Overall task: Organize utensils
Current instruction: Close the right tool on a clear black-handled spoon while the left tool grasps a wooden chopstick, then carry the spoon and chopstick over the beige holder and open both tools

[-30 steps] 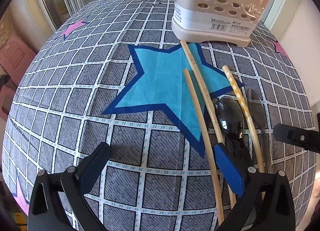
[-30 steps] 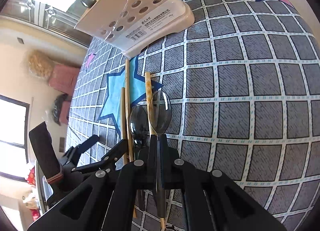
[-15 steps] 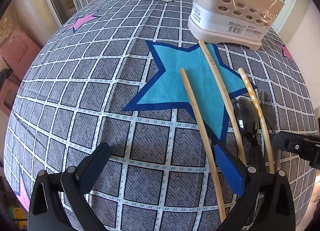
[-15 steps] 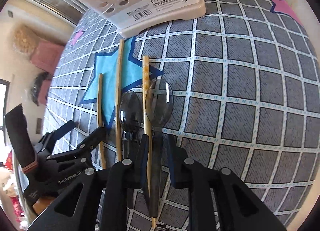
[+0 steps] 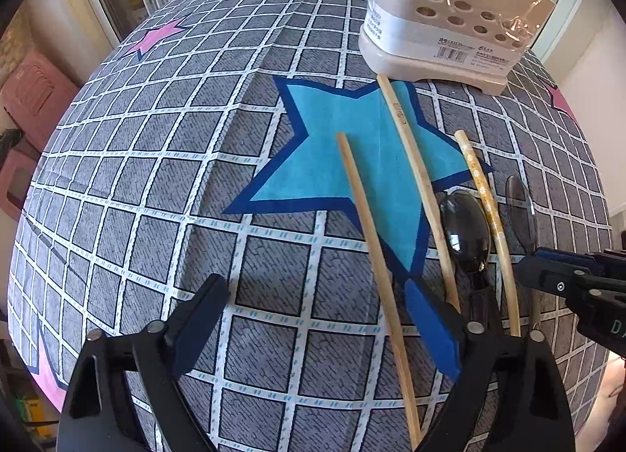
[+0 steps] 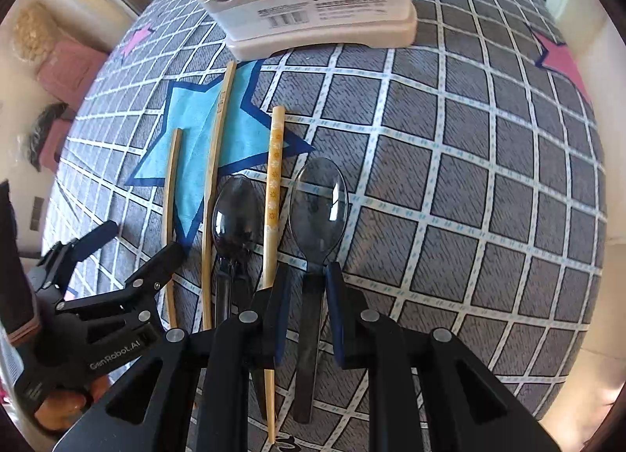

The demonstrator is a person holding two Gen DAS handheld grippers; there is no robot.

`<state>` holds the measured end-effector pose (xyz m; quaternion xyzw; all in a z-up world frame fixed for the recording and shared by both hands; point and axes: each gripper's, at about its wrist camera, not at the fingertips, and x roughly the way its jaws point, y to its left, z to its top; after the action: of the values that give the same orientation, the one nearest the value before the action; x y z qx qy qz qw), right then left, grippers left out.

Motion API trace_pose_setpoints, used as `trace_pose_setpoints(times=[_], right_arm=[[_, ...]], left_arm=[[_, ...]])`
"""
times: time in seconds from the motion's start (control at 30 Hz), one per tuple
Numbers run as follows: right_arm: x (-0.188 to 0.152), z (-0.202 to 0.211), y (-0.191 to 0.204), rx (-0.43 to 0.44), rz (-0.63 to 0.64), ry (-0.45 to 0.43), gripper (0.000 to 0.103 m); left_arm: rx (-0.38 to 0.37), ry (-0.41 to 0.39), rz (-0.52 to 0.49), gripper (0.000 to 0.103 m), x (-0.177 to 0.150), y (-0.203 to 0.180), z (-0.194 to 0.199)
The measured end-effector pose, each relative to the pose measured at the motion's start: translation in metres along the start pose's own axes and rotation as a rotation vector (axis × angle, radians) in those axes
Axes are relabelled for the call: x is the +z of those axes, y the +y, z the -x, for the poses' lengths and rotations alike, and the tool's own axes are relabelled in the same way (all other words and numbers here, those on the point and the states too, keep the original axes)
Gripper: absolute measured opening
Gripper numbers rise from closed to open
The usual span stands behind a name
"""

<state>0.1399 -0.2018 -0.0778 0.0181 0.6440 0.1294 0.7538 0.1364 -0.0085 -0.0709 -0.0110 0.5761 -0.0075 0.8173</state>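
The right gripper has its jaws a little apart, one on each side of the clear spoon's handle, not squeezing it. The spoon lies flat on the cloth, just in front of the white holder. The left gripper is wide apart, over a chopstick.

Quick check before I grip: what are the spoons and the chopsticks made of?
Both spoons look like smoky translucent plastic: glossy, with the cloth's grid showing through the right bowl. The plain chopsticks look like matte bamboo or wood, pale tan. The patterned chopstick looks similar, with a printed flower band.
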Motion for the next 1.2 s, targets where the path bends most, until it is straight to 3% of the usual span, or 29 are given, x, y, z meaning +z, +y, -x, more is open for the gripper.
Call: trace_pose_setpoints(times=[0.03,0.17,0.23,0.27,0.3,0.37,0.5,0.8,1.2], right_arm=[[0.000,0.000,0.000,-0.009,0.007,0.001,0.014],[-0.003,0.001,-0.005,0.016,0.009,-0.002,0.012],[-0.008,0.004,-0.012,0.033,0.007,-0.012,0.012],[-0.010,0.006,-0.015,0.038,0.006,-0.015,0.012],[-0.012,0.007,-0.018,0.046,0.003,-0.021,0.012],[-0.019,0.013,-0.028,0.059,0.000,-0.034,0.012],[-0.024,0.024,-0.035,0.085,0.001,-0.083,0.012],[-0.037,0.064,-0.041,0.133,0.022,-0.252,0.012],[-0.011,0.139,-0.031,0.160,0.058,-0.484,0.012]], left_arm=[[-0.003,0.001,-0.010,0.103,0.000,-0.002,0.001],[-0.025,0.012,-0.075,0.082,0.001,-0.016,0.007],[-0.041,0.013,-0.101,0.067,0.002,-0.020,0.009],[-0.050,0.010,-0.110,0.045,0.002,-0.021,0.010],[-0.081,0.008,-0.110,0.039,0.002,-0.020,0.011],[-0.139,0.000,-0.087,0.036,0.001,-0.017,0.012],[-0.204,-0.112,-0.055,0.036,-0.010,-0.010,0.028],[-0.255,-0.350,0.001,0.036,-0.016,-0.001,0.078],[-0.321,-0.551,0.023,0.036,0.042,0.000,0.146]])
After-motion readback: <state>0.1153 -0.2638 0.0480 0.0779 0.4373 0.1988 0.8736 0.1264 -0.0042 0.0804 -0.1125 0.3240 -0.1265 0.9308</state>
